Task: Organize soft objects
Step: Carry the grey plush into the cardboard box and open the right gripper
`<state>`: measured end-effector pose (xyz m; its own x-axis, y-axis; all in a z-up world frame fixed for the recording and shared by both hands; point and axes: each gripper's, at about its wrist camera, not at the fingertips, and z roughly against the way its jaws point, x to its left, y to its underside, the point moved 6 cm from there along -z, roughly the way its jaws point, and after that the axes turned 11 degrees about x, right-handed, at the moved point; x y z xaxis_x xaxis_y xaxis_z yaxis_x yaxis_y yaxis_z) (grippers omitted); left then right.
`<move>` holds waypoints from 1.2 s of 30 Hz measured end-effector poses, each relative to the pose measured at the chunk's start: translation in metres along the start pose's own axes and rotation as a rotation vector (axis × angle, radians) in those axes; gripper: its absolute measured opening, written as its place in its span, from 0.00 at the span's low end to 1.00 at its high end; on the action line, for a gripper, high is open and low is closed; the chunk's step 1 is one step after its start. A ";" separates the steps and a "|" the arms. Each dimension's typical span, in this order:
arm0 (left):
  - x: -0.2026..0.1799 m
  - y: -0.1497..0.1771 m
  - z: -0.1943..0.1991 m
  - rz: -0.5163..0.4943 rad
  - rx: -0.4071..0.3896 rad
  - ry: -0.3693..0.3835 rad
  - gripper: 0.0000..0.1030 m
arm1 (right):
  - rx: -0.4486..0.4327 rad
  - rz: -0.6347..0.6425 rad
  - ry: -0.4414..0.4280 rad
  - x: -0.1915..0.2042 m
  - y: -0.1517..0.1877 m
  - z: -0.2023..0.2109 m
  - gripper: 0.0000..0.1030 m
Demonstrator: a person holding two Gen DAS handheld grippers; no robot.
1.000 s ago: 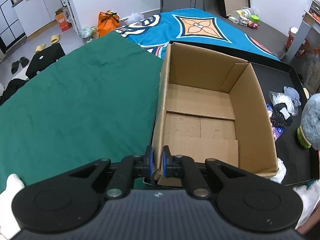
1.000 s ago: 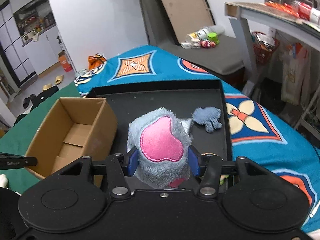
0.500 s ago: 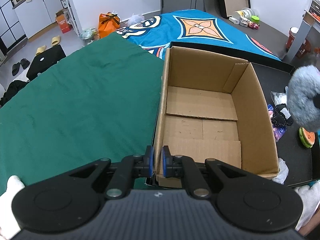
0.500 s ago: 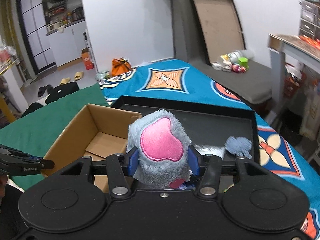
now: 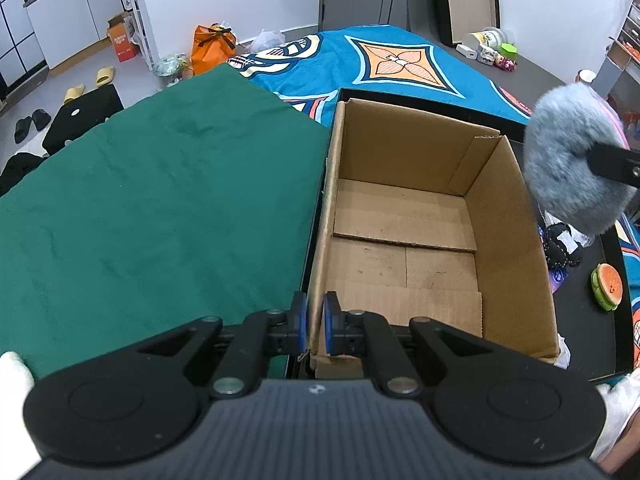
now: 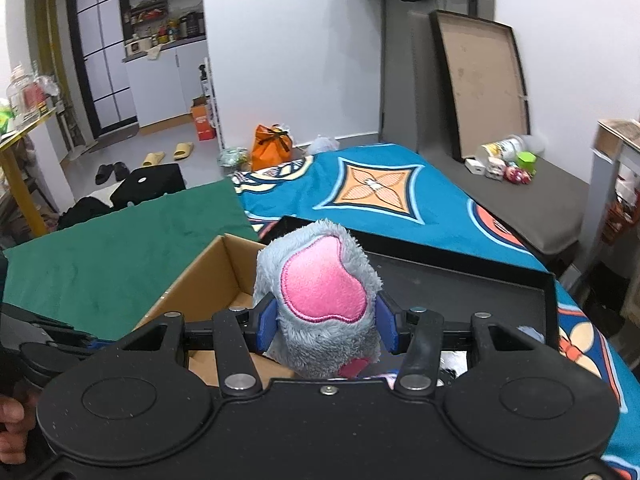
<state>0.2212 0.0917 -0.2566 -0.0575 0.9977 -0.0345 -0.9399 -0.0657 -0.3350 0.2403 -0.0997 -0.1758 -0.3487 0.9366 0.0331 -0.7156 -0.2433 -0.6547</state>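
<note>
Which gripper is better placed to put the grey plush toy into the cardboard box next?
Right. The right gripper is shut on the grey plush toy, beside the cardboard box and above its right wall. The left gripper is clamped on the box's near wall, steadying it.

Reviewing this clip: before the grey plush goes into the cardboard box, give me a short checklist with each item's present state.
1. Right tongs gripping the fluffy grey plush toy with a pink patch: ok, blue pads press both sides.
2. Left tongs steadying the open brown cardboard box: ok, shut on its near wall.
3. Box floor free for the toy: ok, nothing inside.
4. Toy over the opening: not ok, in the left wrist view it hangs beyond the box's right wall.
5. Box sitting flat in the black tray: cannot tell, its base is hidden.
</note>
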 end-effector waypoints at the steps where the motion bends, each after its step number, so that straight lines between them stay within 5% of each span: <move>1: 0.001 0.000 0.000 0.000 0.000 0.002 0.07 | -0.001 0.008 -0.003 0.003 -0.002 -0.001 0.48; 10: 0.004 0.000 -0.004 -0.008 0.003 0.011 0.07 | -0.013 0.061 -0.028 0.027 -0.018 -0.011 0.49; 12: 0.004 0.000 -0.004 -0.005 0.004 0.014 0.07 | -0.010 0.065 0.001 0.028 -0.020 -0.012 0.76; 14: 0.003 -0.001 -0.005 -0.008 0.005 0.014 0.08 | -0.015 0.083 0.045 0.026 -0.017 -0.014 0.87; 27: -0.004 -0.001 -0.004 -0.045 0.025 -0.054 0.12 | 0.067 0.003 0.086 -0.014 0.020 0.003 0.92; 30: -0.005 0.000 -0.003 -0.050 0.028 -0.068 0.17 | 0.068 -0.034 0.084 -0.023 0.029 0.009 0.93; 36: -0.006 0.002 0.004 -0.055 -0.003 -0.093 0.45 | 0.056 -0.097 0.093 -0.042 0.048 0.014 0.95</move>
<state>0.2180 0.0857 -0.2530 -0.0366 0.9968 0.0715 -0.9415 -0.0104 -0.3368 0.2126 -0.1545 -0.1977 -0.2207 0.9751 0.0227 -0.7768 -0.1616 -0.6087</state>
